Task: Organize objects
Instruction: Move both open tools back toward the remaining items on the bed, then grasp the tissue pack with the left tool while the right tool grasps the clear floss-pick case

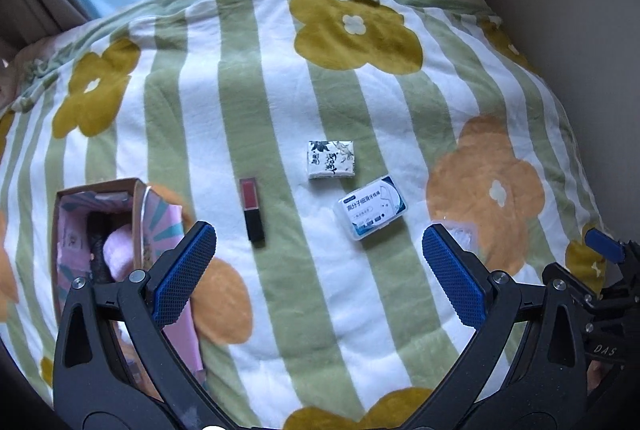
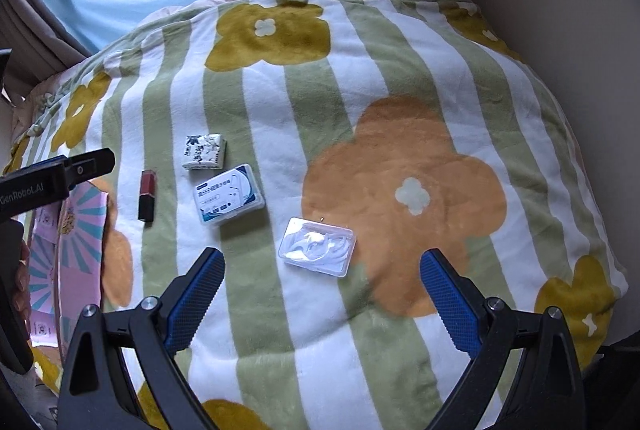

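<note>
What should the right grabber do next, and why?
Probably ease the open right gripper forward and down around the clear plastic case. The case lies loose on the blanket just ahead of the fingers, nearer than the other items, while the box on the left already holds things.

On the bed's blanket [image 2: 256,310] an open box [image 1: 96,230] sits at the far left, with rolled cloth items inside it. To its right lies a lipstick [image 1: 253,209], lengthwise toward the curtains. Further right, a tissue pack [image 1: 331,159] lies behind a floss-pick case [image 1: 372,207], close but apart. A clear plastic case [image 2: 317,245] lies right of and nearer than both.
</note>
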Motion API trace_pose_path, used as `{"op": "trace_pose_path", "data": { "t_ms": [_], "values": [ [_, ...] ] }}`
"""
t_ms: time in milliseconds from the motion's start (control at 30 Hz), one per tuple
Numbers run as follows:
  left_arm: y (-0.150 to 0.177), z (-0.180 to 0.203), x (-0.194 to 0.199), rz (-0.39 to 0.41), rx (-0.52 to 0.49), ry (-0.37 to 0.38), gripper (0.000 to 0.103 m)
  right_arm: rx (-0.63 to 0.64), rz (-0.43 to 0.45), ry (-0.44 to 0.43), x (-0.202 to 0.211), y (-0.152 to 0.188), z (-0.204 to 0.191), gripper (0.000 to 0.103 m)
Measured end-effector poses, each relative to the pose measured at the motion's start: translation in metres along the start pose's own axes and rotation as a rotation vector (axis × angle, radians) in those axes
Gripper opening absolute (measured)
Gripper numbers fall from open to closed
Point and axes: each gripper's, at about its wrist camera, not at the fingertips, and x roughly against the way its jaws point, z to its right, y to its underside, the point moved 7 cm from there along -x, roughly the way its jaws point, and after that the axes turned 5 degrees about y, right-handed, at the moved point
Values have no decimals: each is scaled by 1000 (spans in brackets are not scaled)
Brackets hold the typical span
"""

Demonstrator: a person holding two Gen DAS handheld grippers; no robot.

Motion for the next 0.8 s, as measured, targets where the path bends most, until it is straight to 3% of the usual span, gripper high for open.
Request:
{"op": "trace_pose_path", "data": {
  "t_ms": [167,467,800],
  "values": [
    [-24,2,-65,-56,-22,-3,102,-80,-41,31,-47,3,-1,97],
    [-41,2,-159,-141,-58,-18,100,-113,-105,81,-116,10,-17,97],
    [-35,-6,-222,-224,-16,-14,97,-125,-181,128,-158,25,-16,95]
  ]
}}
